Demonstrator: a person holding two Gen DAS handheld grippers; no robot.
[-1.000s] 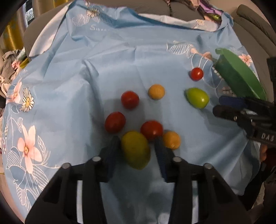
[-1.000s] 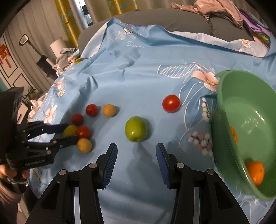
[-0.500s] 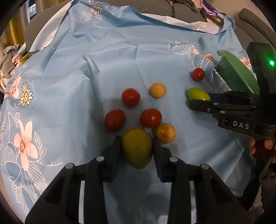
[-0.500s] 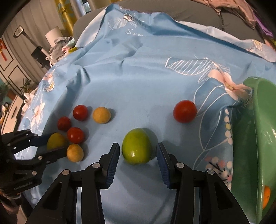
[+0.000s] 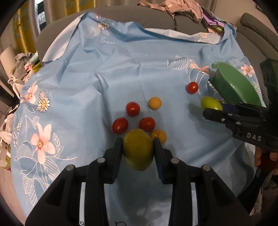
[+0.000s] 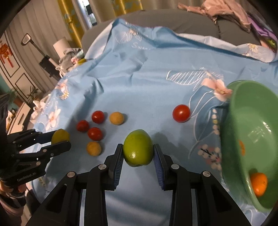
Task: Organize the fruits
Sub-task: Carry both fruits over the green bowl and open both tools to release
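Note:
My left gripper (image 5: 137,149) is shut on a yellow-green fruit (image 5: 138,149), held just above the blue flowered cloth. My right gripper (image 6: 138,150) is shut on a green fruit (image 6: 138,147), lifted a little off the cloth, with its shadow behind it. In the left wrist view the right gripper (image 5: 212,108) holds that green fruit (image 5: 210,103) beside the green bowl (image 5: 232,85). Loose on the cloth lie several red tomatoes (image 5: 133,108) and two small orange fruits (image 5: 154,103). One red tomato (image 6: 181,113) lies apart near the bowl (image 6: 231,139), which holds two oranges (image 6: 258,183).
The cloth (image 5: 121,69) covers a round table with a grey sofa (image 5: 156,17) and heaped clothes (image 5: 182,8) behind it. The cloth's edge drops away close below both grippers. A hand (image 5: 258,156) grips the right tool at the far right.
Both grippers closed on their fruits and rose off the cloth. The right gripper came forward around the green fruit first; the left moved up with the yellow-green one.

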